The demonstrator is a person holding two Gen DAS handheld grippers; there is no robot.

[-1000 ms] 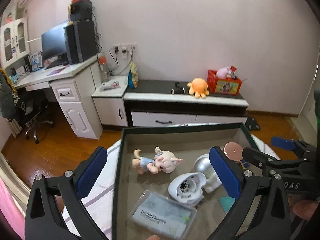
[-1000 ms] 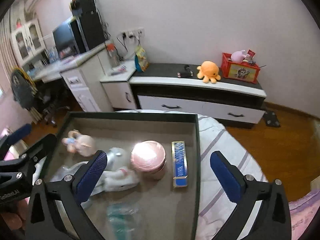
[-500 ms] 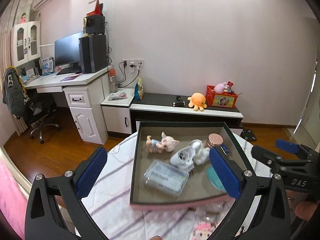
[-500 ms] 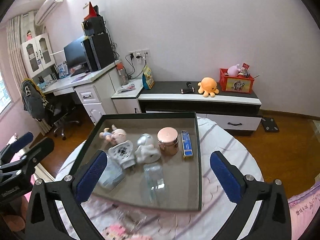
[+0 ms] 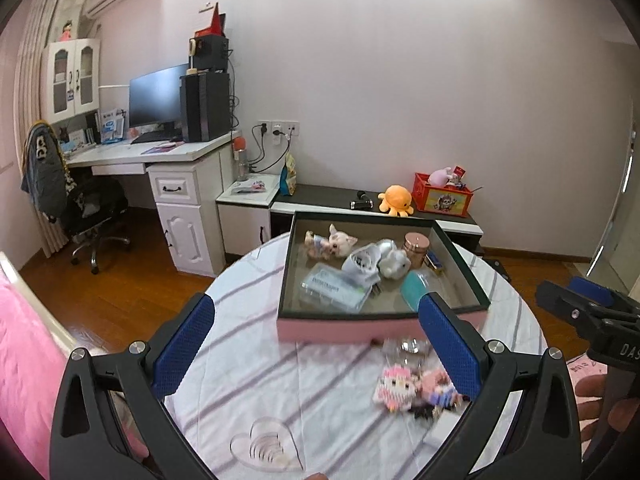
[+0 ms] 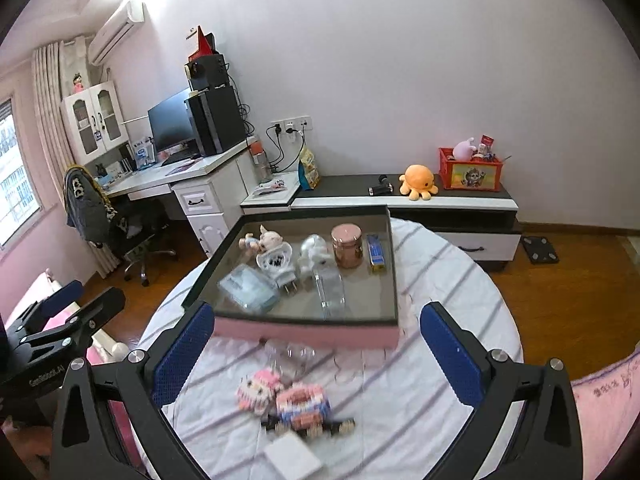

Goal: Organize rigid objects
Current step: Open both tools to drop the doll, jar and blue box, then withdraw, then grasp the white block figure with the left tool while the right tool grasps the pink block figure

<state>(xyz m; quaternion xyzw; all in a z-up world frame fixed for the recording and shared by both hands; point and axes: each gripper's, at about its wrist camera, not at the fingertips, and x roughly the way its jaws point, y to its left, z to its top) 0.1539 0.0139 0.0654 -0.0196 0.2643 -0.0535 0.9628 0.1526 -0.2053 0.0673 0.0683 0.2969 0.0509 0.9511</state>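
A pink-sided tray [image 5: 360, 327] [image 6: 304, 335] stands on the round striped table and holds a pig figurine [image 5: 332, 243] [image 6: 266, 240], a white plug adapter [image 6: 276, 266], a white figure [image 5: 394, 266], a rose-gold jar [image 6: 347, 245], a blue stick [image 6: 376, 252] and a clear plastic box [image 5: 334, 290] [image 6: 248, 288]. In front of it lie pixel-block figures [image 5: 416, 390] [image 6: 284, 398], a clear heart dish [image 5: 266, 450] and a white block [image 6: 294, 460]. My left gripper [image 5: 316, 344] and right gripper [image 6: 316, 354] hover open above the table, holding nothing.
The table's striped cloth [image 6: 432, 304] drops off to a wooden floor. Behind are a low cabinet [image 6: 440, 200] with an orange octopus plush [image 6: 418, 182] and a red crate, a white desk [image 5: 168, 160] with a monitor, and an office chair [image 5: 80, 208]. Pink bedding [image 5: 24, 344] lies at left.
Both grippers have pulled back and up from over the tray. The tray now looks smaller and farther, and the block figures, heart dish and white block have come into view.
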